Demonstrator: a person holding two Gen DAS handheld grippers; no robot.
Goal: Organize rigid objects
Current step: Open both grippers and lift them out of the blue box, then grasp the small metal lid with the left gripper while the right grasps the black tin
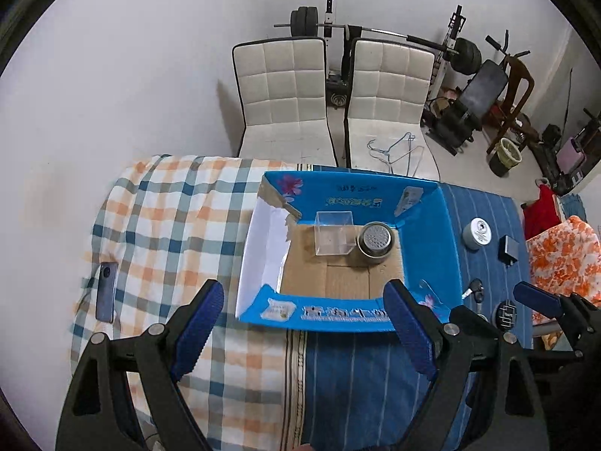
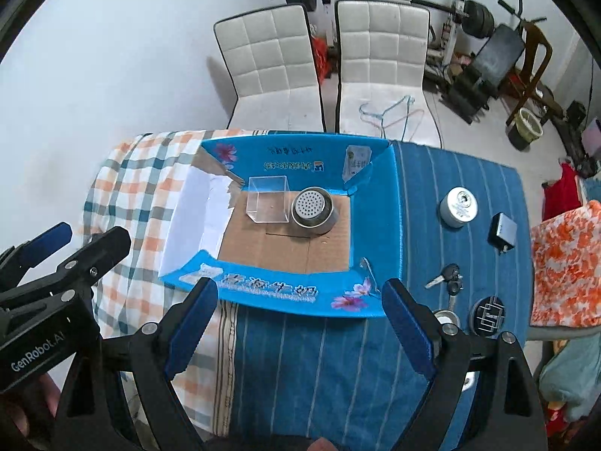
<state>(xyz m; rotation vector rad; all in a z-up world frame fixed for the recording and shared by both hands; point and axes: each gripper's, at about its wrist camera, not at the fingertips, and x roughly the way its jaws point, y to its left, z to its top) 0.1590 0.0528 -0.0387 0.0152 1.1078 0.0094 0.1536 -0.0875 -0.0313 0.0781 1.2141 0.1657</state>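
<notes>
We see two white quilted chairs (image 1: 285, 86) against the wall; wire hangers (image 2: 390, 114) lie on one seat; a barbell rack (image 1: 330, 18) stands behind; a wastebasket (image 1: 505, 156) sits right.

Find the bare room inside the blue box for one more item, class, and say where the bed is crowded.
Inside the blue box, the cardboard floor is bare in front of the clear cube and metal strainer, which fill the back. To its right it is crowded: round tin, black charger, keys.
</notes>
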